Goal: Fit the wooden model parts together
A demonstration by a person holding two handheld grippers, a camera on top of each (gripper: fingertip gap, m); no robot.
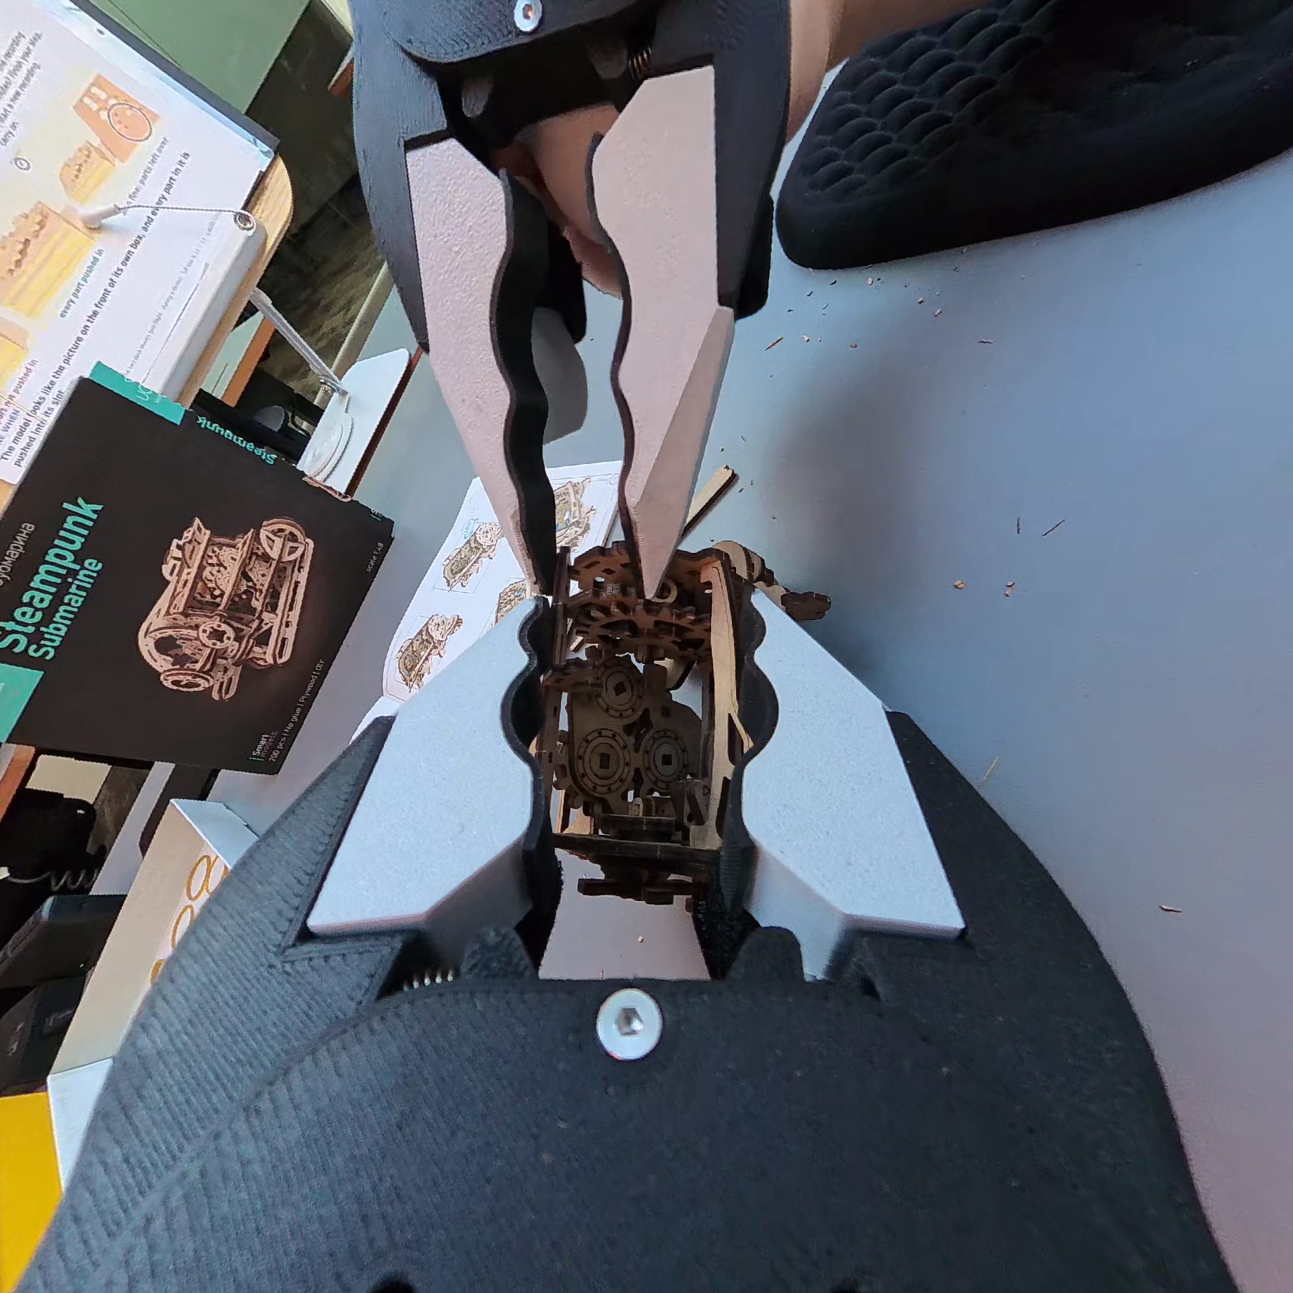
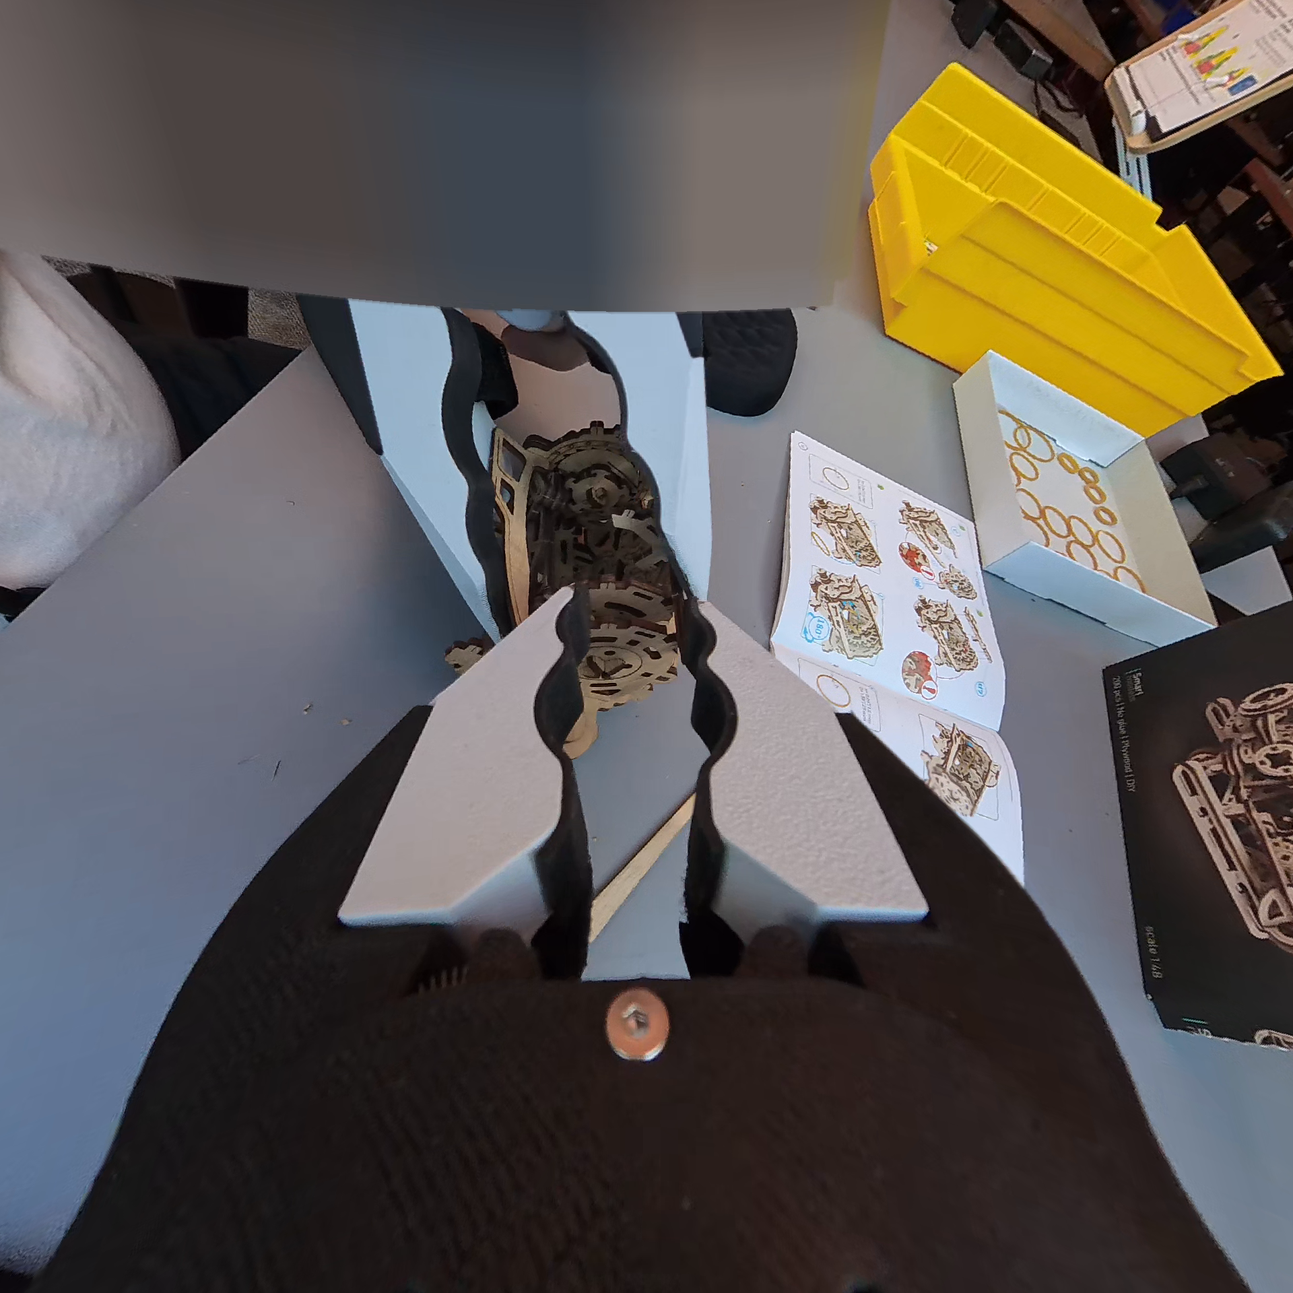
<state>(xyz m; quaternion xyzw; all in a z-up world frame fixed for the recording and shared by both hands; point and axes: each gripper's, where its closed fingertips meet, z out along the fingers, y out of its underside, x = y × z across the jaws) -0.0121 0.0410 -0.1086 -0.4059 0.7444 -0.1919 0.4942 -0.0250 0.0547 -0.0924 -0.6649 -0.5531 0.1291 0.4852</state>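
presently noted: wooden model [image 1: 633, 714], a half-built gearwork assembly, clamped across its side frames by the left gripper [image 1: 640, 728], pads pressed against both sides, held just above the grey table [image 1: 1014, 630]. right gripper [image 2: 633, 707] coming from the far side, tips touching the model's top gears; jaws parted a little, with nothing visibly pinched between them. in the left wrist view, tips of that gripper [image 1: 595, 560] seen poking into the cog cluster. loose wooden strip [image 2: 640, 874] lying flat on the table beneath the right gripper, uncollected. instruction booklet [image 2: 888, 581] open to the right, black kit box [image 2: 1217, 839] nearer right, yellow bins [image 2: 1049, 259] far right, white tray of rings [image 2: 1070, 504] beside them. risk, as judged: thin plywood frames under side clamp likely to flex or crack if squeezed harder. hard tips among the gears could snap a tooth or unseat an axle. splinters already scattered on the table. strip may be missed.
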